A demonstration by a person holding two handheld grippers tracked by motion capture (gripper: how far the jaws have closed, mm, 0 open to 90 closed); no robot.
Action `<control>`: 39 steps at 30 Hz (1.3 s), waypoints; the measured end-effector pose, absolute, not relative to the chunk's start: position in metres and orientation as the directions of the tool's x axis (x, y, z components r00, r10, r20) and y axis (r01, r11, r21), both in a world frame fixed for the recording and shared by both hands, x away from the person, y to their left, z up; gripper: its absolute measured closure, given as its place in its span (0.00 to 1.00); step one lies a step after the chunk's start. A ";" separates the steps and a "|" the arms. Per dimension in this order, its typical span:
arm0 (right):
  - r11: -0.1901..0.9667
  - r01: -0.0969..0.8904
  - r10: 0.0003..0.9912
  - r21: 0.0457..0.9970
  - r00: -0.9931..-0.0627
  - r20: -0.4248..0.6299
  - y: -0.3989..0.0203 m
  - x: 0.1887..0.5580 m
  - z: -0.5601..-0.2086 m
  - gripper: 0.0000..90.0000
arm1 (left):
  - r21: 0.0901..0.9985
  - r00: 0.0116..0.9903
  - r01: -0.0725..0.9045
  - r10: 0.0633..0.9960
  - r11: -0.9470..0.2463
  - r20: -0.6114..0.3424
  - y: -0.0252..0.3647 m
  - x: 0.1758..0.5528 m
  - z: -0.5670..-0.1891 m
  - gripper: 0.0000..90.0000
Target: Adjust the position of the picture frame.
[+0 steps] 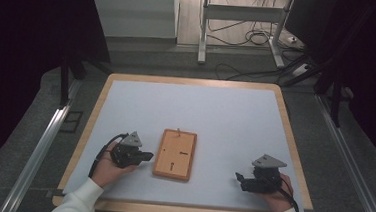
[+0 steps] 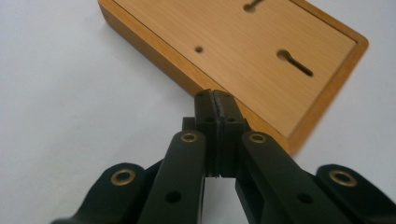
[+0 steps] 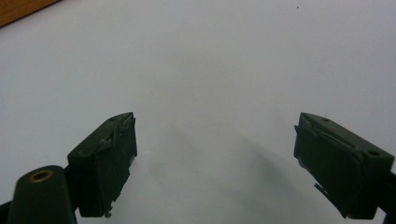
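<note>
A flat wooden board (image 1: 175, 154) with keyhole slots lies near the middle of the white table top. My left gripper (image 1: 148, 157) sits just left of it, pointing at its long side. In the left gripper view the jaws are pressed together with nothing between them, and the left gripper (image 2: 215, 95) has its tips at the board's (image 2: 243, 51) near edge; I cannot tell if they touch. My right gripper (image 1: 240, 179) rests to the right of the board, well apart from it. The right gripper (image 3: 215, 135) stands wide open over bare table, with a corner of the board (image 3: 18, 9) at the top left.
The table (image 1: 277, 92) has a light wooden rim around its white top. Beyond its far edge stand a metal frame's legs (image 1: 202, 47) and loose cables (image 1: 253, 38) on the floor. Metal rails (image 1: 37, 150) run along both sides.
</note>
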State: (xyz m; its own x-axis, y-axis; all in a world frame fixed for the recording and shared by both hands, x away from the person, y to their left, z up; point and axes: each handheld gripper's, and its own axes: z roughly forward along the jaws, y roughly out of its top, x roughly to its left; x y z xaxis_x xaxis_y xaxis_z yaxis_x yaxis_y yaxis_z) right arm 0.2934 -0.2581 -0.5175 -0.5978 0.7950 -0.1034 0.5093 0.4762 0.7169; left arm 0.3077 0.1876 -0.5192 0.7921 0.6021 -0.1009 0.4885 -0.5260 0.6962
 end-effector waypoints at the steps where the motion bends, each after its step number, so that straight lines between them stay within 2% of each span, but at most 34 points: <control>1: 0.476 0.509 0.795 0.718 -0.597 -0.104 -0.258 0.294 -0.518 0.15 | 0.692 0.795 0.486 0.599 -0.534 -0.096 0.188 0.306 -0.519 1.00; 14: 0.482 0.508 0.793 0.714 -0.598 -0.111 -0.257 0.294 -0.519 0.15 | 0.656 0.814 0.480 0.574 -0.583 -0.086 0.179 0.298 -0.527 1.00; 26: 0.486 0.505 0.792 0.713 -0.600 -0.114 -0.257 0.294 -0.519 0.15 | 0.665 0.817 0.479 0.567 -0.573 -0.100 0.178 0.295 -0.526 1.00; 39: 0.487 0.506 0.791 0.711 -0.601 -0.114 -0.258 0.294 -0.519 0.15 | 0.623 0.821 0.493 0.562 -0.608 -0.101 0.179 0.296 -0.530 1.00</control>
State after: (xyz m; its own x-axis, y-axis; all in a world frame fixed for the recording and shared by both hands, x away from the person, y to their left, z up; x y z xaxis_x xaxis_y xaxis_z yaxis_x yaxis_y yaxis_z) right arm 0.2940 -0.2582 -0.5187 -0.6009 0.7912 -0.1142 0.5063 0.4872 0.7115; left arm 0.2964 0.1786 -0.5299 0.8208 0.5623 -0.1006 0.4926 -0.6077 0.6229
